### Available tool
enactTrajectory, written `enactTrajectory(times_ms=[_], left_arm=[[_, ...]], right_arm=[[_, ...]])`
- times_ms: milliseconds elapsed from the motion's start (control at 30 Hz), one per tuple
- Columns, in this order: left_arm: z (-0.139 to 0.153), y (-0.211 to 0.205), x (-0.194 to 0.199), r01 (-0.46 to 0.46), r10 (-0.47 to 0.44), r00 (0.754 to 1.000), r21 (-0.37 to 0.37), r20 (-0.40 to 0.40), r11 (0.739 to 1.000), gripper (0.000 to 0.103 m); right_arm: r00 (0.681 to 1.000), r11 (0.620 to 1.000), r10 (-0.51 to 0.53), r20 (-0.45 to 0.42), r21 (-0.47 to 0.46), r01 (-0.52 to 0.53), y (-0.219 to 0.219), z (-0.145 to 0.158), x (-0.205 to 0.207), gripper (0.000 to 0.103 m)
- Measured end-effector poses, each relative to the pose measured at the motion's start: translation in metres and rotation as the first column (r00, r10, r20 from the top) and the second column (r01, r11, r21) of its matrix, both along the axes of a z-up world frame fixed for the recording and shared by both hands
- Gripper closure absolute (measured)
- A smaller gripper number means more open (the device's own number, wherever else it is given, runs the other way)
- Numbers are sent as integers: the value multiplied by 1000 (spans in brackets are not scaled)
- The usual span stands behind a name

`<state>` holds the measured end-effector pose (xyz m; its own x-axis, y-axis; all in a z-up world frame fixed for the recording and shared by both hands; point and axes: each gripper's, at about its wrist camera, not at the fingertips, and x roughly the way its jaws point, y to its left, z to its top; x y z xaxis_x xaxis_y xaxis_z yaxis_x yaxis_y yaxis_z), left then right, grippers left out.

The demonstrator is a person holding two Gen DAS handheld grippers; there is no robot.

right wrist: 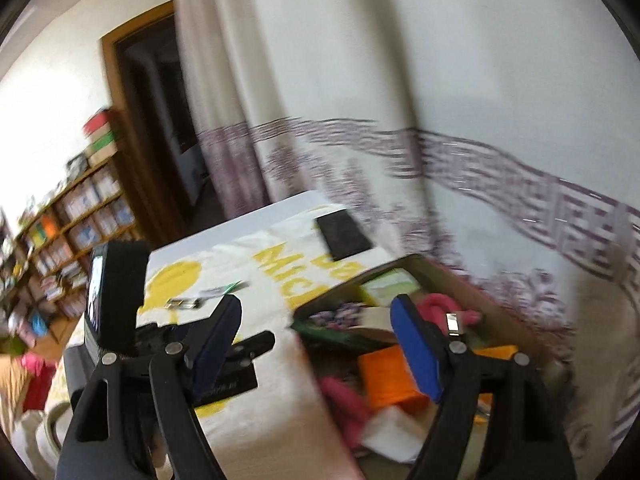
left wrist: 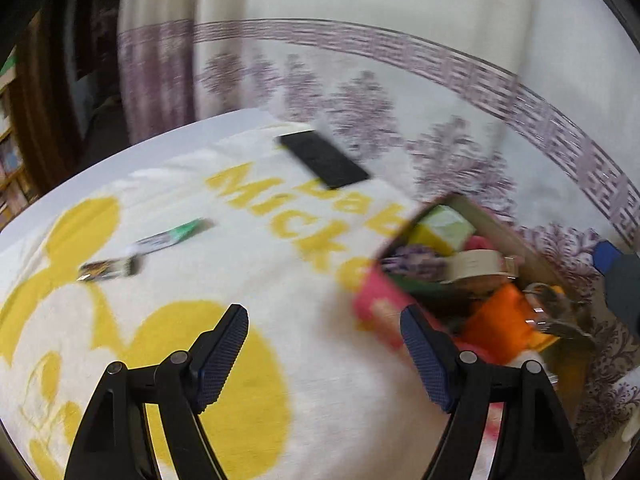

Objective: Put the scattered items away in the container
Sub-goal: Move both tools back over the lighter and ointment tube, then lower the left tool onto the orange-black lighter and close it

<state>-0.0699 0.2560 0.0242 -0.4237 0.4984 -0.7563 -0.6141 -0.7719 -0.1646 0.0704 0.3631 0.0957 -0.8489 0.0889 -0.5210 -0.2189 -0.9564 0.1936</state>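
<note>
A cardboard box (left wrist: 494, 224) full of items sits at the right of a white and yellow towel (left wrist: 168, 320). It also shows in the right wrist view (right wrist: 500, 320). On the towel lie a black flat object (left wrist: 324, 158), a green and white tube (left wrist: 172, 236) and a small dark packet (left wrist: 106, 270). My left gripper (left wrist: 324, 356) is open and empty above the towel, beside the box's left side. My right gripper (right wrist: 316, 344) is open and empty above the box's near left corner. The left gripper's body (right wrist: 120, 300) shows at the left of the right wrist view.
A curtain (left wrist: 360, 60) with a purple pattern hangs behind the table. A bookshelf (right wrist: 68, 224) and a doorway (right wrist: 160, 128) stand at the far left. The box holds an orange block (right wrist: 390, 376), pink cloth (right wrist: 436, 304) and a green-yellow carton (left wrist: 440, 228).
</note>
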Motion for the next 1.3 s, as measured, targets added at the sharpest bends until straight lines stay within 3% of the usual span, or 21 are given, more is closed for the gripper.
enactTrajectory(times_ms=[167,333,500,700,833,1300], left_arm=[[-8,-56,-25,-115,115,993,2,10,993,23],[-24,-110,-56,-259,261,965,-48,34,965,23],[-39,-142,-81,-328,331,943,-78,36,941,23],[-51,-141,-105,-315,314,949,-100,-31,944,23],[-56,-127,-119,-265,263,964,-92,-32,960,23],[-75,-101,-158,-232,229,973,-148,-40,961,23]], right_arm=[[992,992,124,21,20,-125,-46,-8,-20,23],[974,977,214,74,7,-215,-80,-25,-41,22],[958,967,255,130,-9,-256,-99,-43,-60,22],[946,963,270,181,-26,-270,-106,-60,-74,22],[943,963,271,192,-38,-269,-104,-65,-81,22],[932,961,275,235,-105,-257,-88,-90,-104,22]])
